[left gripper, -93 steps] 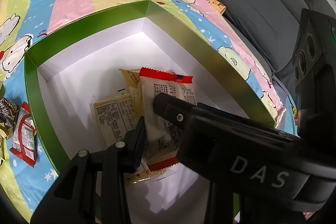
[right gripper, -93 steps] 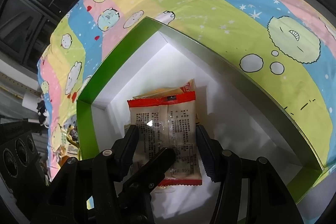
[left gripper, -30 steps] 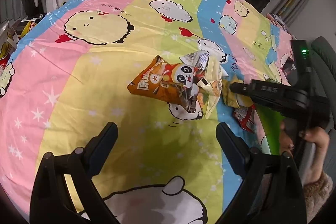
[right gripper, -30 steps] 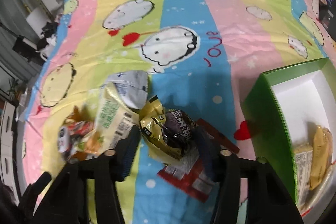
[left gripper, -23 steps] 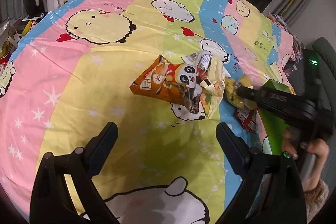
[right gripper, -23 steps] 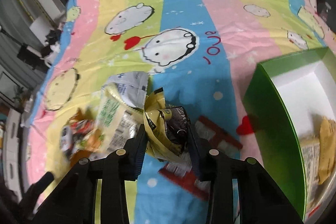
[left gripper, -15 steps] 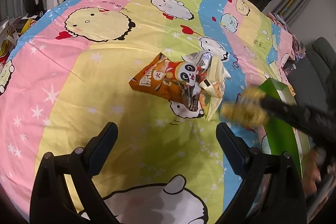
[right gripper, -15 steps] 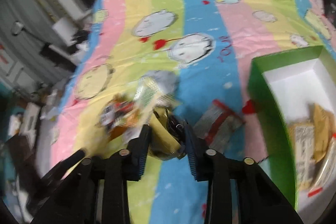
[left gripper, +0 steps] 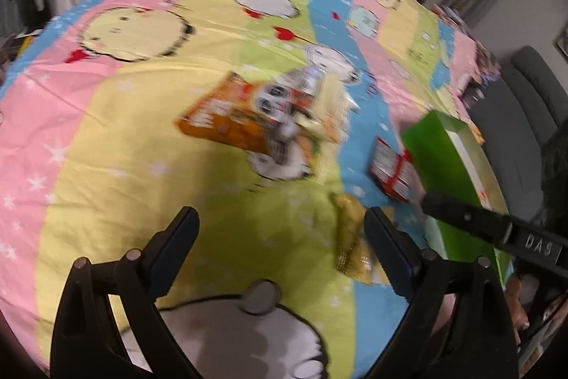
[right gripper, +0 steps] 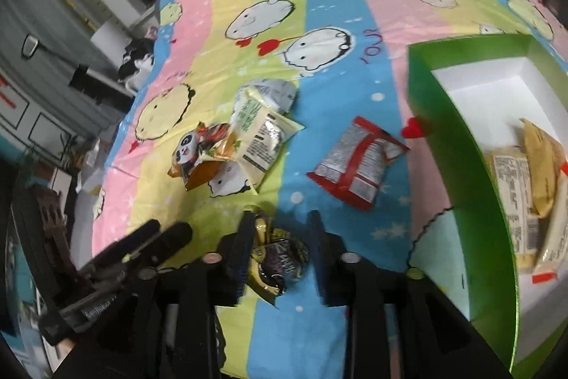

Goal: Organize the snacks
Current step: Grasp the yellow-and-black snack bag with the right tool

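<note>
gold packet (right gripper: 275,258) between right tongs (right gripper: 280,249), jaws opening, left pad touching, above the bed (right gripper: 319,66). left tongs (left gripper: 280,242) wide, empty. light, crinkly, slippery; best pinched across the middle. green box (right gripper: 458,144) near.

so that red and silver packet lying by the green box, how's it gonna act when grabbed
The red and silver packet looks like thin glossy film, so probably light, floppy and apt to crumple. It lies flat on the bedsheet, so it likely won't roll, and a push may slide it. The shiny wrapper could slip between pads.
</note>
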A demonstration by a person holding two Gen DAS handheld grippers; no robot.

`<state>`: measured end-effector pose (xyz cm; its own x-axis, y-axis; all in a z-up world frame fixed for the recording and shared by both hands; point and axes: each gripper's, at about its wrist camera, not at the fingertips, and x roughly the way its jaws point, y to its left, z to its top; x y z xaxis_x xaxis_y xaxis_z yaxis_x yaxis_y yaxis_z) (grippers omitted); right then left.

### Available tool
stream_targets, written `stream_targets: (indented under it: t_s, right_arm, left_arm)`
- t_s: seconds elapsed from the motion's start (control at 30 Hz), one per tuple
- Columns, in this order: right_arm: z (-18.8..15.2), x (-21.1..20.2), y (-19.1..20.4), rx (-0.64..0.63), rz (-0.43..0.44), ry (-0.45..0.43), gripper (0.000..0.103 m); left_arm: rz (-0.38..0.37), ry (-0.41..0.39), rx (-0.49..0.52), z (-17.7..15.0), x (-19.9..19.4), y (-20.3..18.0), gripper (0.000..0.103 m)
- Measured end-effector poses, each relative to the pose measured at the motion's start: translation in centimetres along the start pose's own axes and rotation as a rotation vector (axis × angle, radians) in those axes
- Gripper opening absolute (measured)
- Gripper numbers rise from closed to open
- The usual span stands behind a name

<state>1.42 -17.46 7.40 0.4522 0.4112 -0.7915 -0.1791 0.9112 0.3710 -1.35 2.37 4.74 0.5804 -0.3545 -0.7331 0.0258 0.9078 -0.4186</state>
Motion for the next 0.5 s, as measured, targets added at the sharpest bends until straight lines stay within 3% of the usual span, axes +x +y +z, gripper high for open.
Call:
stream_targets:
  t_s: [0.07, 0.2, 0.5]
  right_arm:
    - [-0.2, 0.1, -0.4, 0.016, 0.038, 0.011, 0.049]
    - [-0.4, 1.3, -1.0, 0.057, 0.117, 0.071, 0.05]
    - [-1.1, 4.0, -1.0, 0.076, 0.179, 0.161, 0.053]
  left_arm:
    - [-0.047, 0.022, 0.018, -0.4, 0.4, -0.8, 0.092]
    - [-0.108, 0.064, 0.054, -1.1, 1.2, -2.4, 0.085]
    - [-0.134, 0.142, 0.098, -2.5, 3.7, -4.2, 0.066]
